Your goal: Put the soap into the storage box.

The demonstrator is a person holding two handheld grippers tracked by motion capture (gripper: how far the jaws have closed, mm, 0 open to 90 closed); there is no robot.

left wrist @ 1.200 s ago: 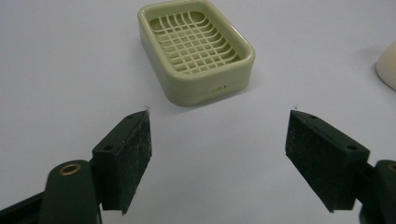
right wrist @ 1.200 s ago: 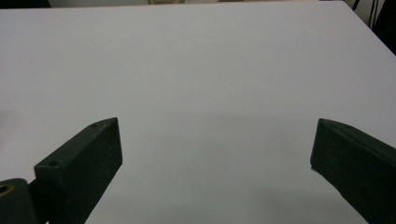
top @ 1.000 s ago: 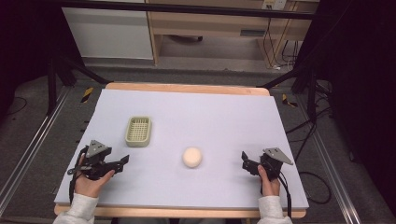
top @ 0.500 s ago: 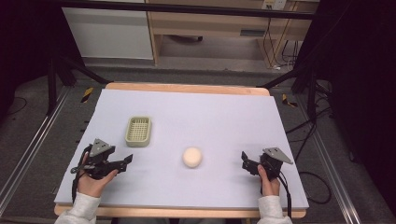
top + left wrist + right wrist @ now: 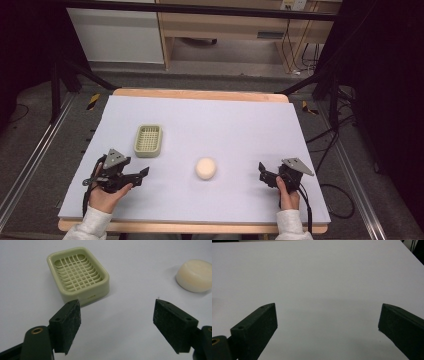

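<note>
Now left claw (image 5: 142,174), jaws apart, has advanced toward soap (image 5: 205,168) and dish (image 5: 148,140); right claw (image 5: 262,172) idles apart; pickup likely begins.

tool (image 5: 117,325) jaws apart, empty | soap dish (image 5: 78,273) ahead-left | soap (image 5: 196,275) far right

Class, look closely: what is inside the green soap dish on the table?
The soap dish holds nothing; its bare slotted grid shows. The round soap lies apart on the table. Anything beneath the grid is hidden.
</note>
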